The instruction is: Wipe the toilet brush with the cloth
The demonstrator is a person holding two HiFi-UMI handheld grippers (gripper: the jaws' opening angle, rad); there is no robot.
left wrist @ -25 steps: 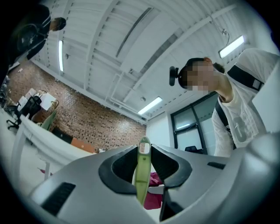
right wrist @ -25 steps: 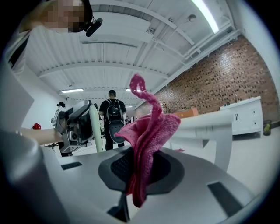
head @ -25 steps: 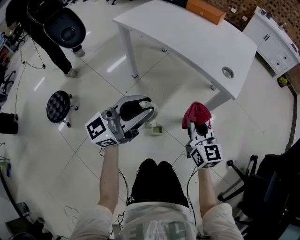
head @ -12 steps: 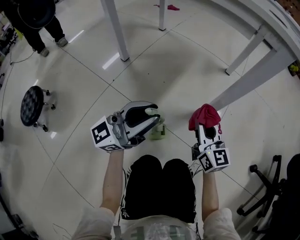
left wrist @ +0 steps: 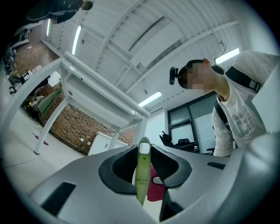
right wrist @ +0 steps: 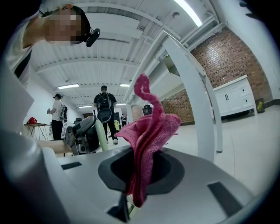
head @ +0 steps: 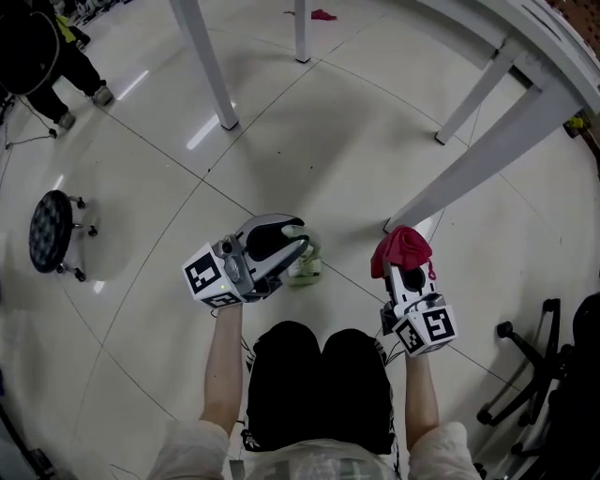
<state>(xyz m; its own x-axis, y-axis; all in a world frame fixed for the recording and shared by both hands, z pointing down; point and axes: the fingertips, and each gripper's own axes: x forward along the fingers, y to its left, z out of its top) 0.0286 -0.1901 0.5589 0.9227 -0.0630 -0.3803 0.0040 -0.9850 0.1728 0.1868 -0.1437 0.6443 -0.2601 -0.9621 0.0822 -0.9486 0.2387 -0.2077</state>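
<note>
Head view, hours counted from the middle of the frame. At 8 o'clock, the left gripper [head: 295, 242], held low over the pale tiled floor [head: 141, 309], just ahead of the person's dark-clad knees [head: 319, 352]. Pinched between its jaws, the pale green handle of the toilet brush [left wrist: 141, 175]: in the left gripper view, dark pads closed in on the handle from both sides, its rounded top rising past the jaw tips. In the head view, the brush's pale green lower end just at 3 o'clock of that gripper, down by the floor.

At 4 o'clock, the right gripper [head: 407, 272], jaws pressed together on the cloth [head: 400, 247]. In the right gripper view, a bunched pink-red wad standing up out of the tips, one twisted corner pointing to 12 o'clock and a short tail hanging below the pads. Cloth and brush apart, the cloth off at 3 o'clock of the brush.

Around them: white table legs [head: 202, 56] from 11 to 2 o'clock, a round black stool [head: 52, 230] at 9 o'clock, an office chair base [head: 525, 375] at 4 o'clock near the edge, a small pink rag [head: 322, 14] on the floor at 12 o'clock. In the top corner at 10 o'clock, a bystander [head: 42, 56] in dark clothes
</note>
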